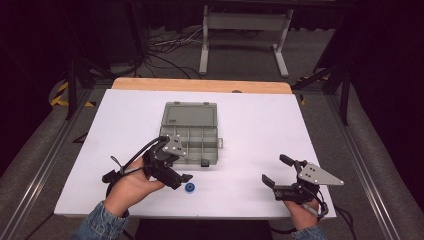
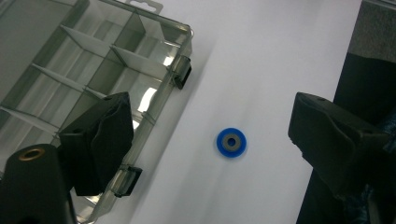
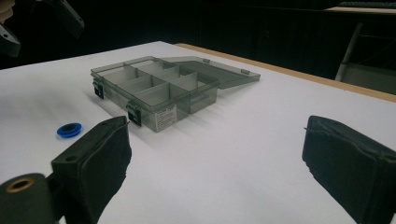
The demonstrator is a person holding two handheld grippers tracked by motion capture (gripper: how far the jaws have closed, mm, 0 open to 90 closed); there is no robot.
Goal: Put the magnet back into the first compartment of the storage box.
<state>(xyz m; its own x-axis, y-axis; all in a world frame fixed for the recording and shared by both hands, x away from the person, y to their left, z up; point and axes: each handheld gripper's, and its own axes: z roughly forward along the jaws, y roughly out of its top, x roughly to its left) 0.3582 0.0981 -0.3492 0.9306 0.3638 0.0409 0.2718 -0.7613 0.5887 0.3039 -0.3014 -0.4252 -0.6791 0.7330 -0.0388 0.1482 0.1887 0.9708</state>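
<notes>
- Landmark: the open compartment box [image 1: 191, 135], clear grey plastic with internal dividers, lies on the white surface [image 1: 250, 130] with its lid folded back flat behind it.
- Workpiece: a small blue ring [image 1: 190, 187] with a dark centre lies flat on the surface just in front of the box's latched front wall, apart from it.
- Left gripper [image 1: 181, 179]: positioned above the ring, jaws apart on either side of it, nothing held. In the left gripper view the ring [image 2: 231, 142] sits between the two jaws, untouched.
- Right gripper [image 1: 275, 171]: well to the right of the box, jaws wide apart, empty.
- Step in hand, as judged: approach for pickup of the ring.
- Next move calls for: lowering the left gripper until the pads flank the ring, closing on its rim, then lifting it toward a box compartment.
</notes>
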